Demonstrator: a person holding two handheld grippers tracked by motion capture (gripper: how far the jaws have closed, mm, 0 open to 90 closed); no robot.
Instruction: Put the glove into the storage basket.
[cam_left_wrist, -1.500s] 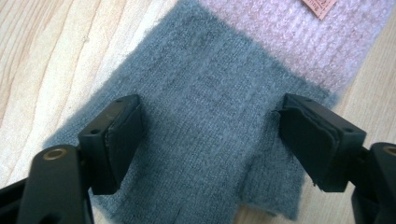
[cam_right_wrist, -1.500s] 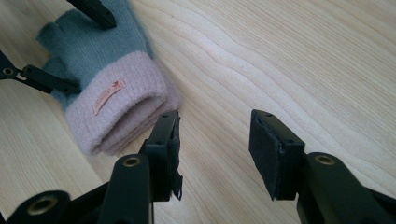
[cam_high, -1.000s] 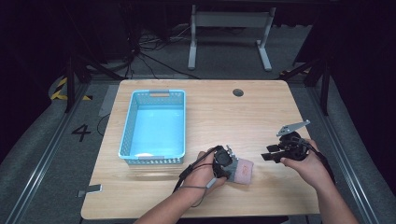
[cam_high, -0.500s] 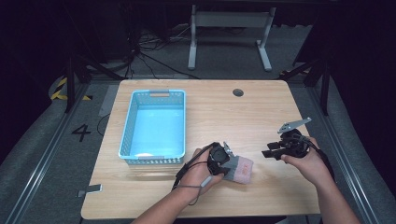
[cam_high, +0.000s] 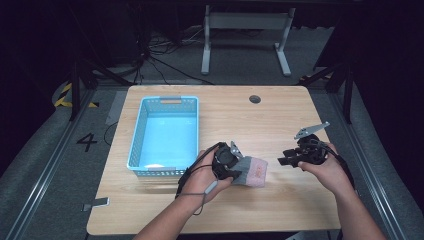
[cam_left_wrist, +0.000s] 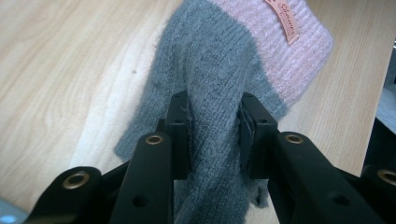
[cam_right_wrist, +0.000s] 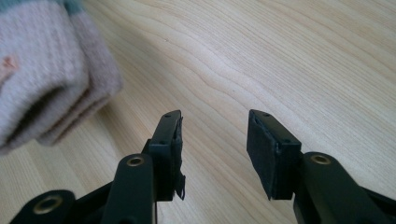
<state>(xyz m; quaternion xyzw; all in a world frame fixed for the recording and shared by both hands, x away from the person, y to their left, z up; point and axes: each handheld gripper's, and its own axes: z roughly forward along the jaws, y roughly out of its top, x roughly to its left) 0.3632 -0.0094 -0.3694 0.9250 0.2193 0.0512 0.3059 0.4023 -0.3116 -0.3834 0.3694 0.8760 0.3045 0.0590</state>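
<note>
A fuzzy knit sock (cam_high: 251, 171), grey with a pink cuff and a small label, lies on the wooden table (cam_high: 235, 120) near its front middle. My left gripper (cam_high: 231, 167) is shut on the sock's grey part (cam_left_wrist: 212, 93); both jaws pinch a fold of it, and the pink cuff (cam_left_wrist: 285, 51) points away. My right gripper (cam_high: 286, 159) hovers low over the table to the sock's right, open with nothing between its jaws (cam_right_wrist: 212, 140). The sock's open cuff (cam_right_wrist: 44, 88) is at the upper left of the right gripper view, apart from the jaws.
A light blue plastic basket (cam_high: 166, 134) stands on the table's left half, just left of my left hand. A round cable hole (cam_high: 255, 99) sits near the far edge. Table legs and cables are on the floor beyond.
My left gripper with the sock has shifted slightly; the sock has been drawn a little right. The right gripper stays about where it was, still open.
</note>
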